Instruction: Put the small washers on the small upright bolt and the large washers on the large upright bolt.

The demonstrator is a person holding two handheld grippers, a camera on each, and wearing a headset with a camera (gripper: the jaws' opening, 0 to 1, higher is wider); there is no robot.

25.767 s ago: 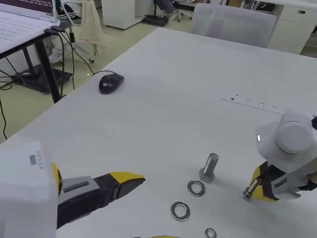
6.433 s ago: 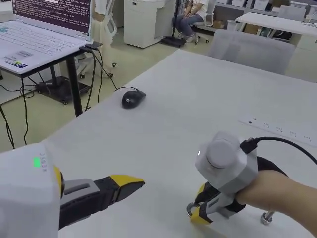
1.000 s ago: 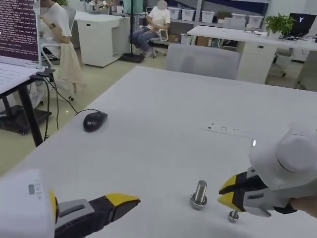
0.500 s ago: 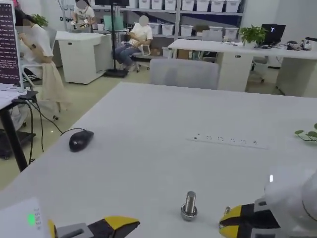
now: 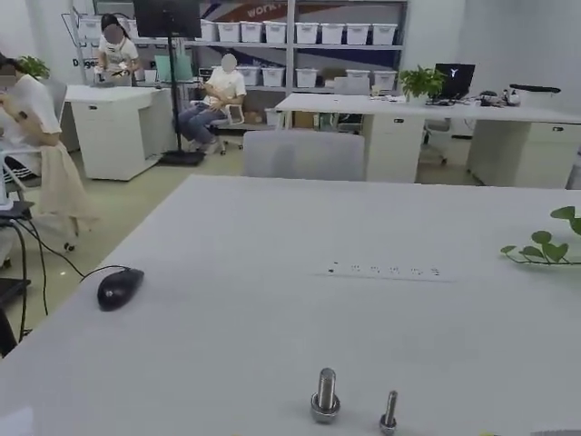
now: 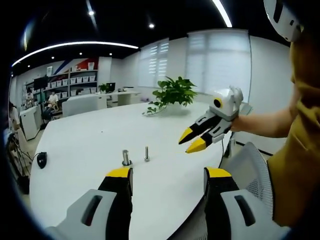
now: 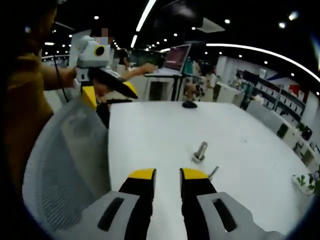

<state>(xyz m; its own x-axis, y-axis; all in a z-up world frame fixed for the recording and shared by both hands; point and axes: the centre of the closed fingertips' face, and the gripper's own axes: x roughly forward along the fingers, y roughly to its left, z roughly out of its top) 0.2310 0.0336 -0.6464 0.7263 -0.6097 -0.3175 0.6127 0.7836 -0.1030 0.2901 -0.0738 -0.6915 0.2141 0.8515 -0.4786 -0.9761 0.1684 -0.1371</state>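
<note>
Two-handed, hovered off the table (image 5: 272, 254), probably as finished. Held left gripper (image 6: 167, 172) wide open, right gripper (image 7: 168, 174) narrowly open, both empty. Saw large bolt (image 5: 325, 397) upright at table's 6 o'clock, small bolt (image 5: 389, 411) at its 3 o'clock, washers unclear.

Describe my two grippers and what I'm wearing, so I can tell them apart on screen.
They look alike. The left gripper and the right gripper each have black jaws with yellow tips on a light grey body with dark slots. No markings tell them apart. The person wears a mustard-yellow top.
</note>
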